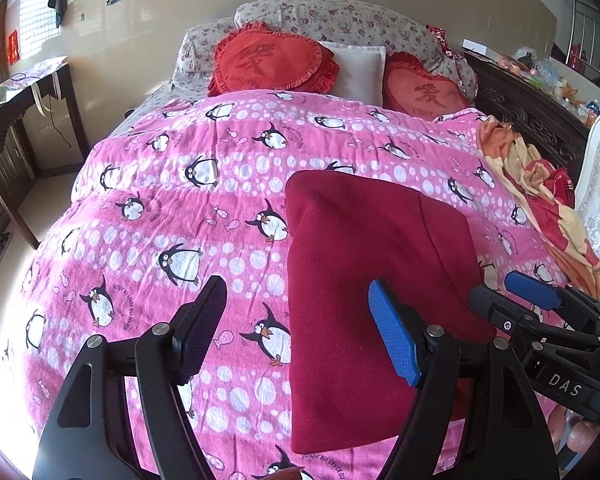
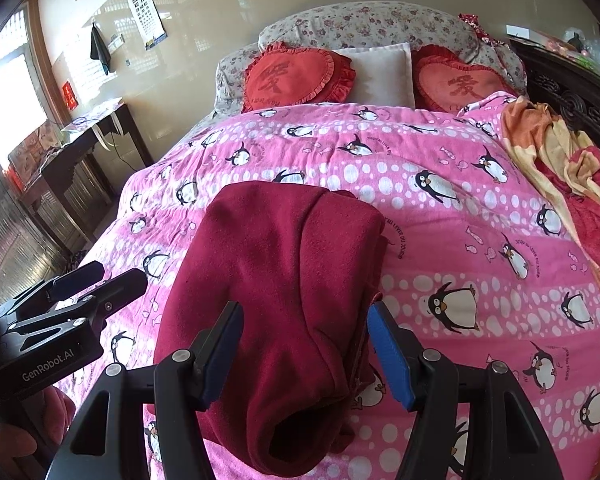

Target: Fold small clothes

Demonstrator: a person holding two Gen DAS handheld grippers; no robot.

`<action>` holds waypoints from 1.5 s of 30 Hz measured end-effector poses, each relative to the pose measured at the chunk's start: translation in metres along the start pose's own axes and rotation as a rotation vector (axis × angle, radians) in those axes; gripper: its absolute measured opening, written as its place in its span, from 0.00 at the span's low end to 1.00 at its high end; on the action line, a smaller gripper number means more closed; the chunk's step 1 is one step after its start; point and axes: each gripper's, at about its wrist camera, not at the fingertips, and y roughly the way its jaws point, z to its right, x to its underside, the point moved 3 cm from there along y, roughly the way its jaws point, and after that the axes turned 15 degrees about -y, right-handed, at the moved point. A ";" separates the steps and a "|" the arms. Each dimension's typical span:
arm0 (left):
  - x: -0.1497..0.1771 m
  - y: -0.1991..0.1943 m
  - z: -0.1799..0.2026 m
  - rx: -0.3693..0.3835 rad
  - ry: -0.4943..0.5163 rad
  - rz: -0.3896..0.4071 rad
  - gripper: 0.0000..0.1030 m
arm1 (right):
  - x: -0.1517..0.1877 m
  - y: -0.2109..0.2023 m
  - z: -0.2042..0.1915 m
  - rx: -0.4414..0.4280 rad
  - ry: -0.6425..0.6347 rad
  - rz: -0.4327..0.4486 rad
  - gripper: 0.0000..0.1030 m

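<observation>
I see a pink blanket (image 1: pixel 180 208) with penguins on the bed, two red heart pillows (image 1: pixel 272 62) and a white pillow (image 1: pixel 360 68) at the far end, an orange blanket (image 1: pixel 540 200) bunched beside it, and a dark table (image 1: pixel 32 92) by the wall.

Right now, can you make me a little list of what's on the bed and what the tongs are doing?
Garment: dark red garment, folded, lying flat
Surface: pink penguin quilt
Left tongs: open, over the quilt beside the garment
Right tongs: open, garment's near end between them, not pinched
Pillows: two red heart cushions, white pillow
</observation>
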 end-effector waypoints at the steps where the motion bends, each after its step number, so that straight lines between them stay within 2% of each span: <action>1: 0.000 0.000 0.000 0.000 0.000 -0.001 0.72 | 0.000 0.001 -0.001 -0.001 -0.002 -0.002 0.60; 45: 0.004 0.009 -0.003 -0.014 0.007 -0.020 0.72 | 0.002 0.010 -0.008 -0.033 -0.005 -0.032 0.61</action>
